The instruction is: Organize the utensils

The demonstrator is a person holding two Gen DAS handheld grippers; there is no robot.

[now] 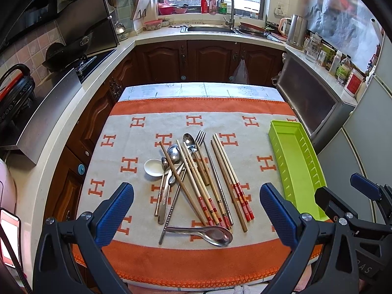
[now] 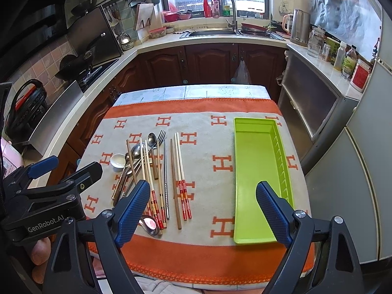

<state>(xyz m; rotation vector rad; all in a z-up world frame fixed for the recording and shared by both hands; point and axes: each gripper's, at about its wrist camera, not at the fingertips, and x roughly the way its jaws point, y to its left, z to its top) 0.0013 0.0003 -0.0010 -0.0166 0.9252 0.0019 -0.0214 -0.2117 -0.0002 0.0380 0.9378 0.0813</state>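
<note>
- Both tongs, left [image 1: 196,210] and right [image 2: 203,210], are hovering wide apart, gripping nothing.
- Utensils [image 1: 193,178] are lying heaped beside the tray [image 2: 257,178], awaiting sorting.

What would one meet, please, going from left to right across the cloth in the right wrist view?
White saucer → tangled pile of spoons, fork and chopsticks → separate red-banded chopstick group → empty green tray.

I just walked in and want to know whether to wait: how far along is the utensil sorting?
Nothing looks done yet: the green tray holds nothing. Nothing is in hand either; the left gripper and right gripper both hover open above the cloth. All of it is left: the chopsticks, fork, spoons and small white dish lie in a loose pile beside the tray.
</note>
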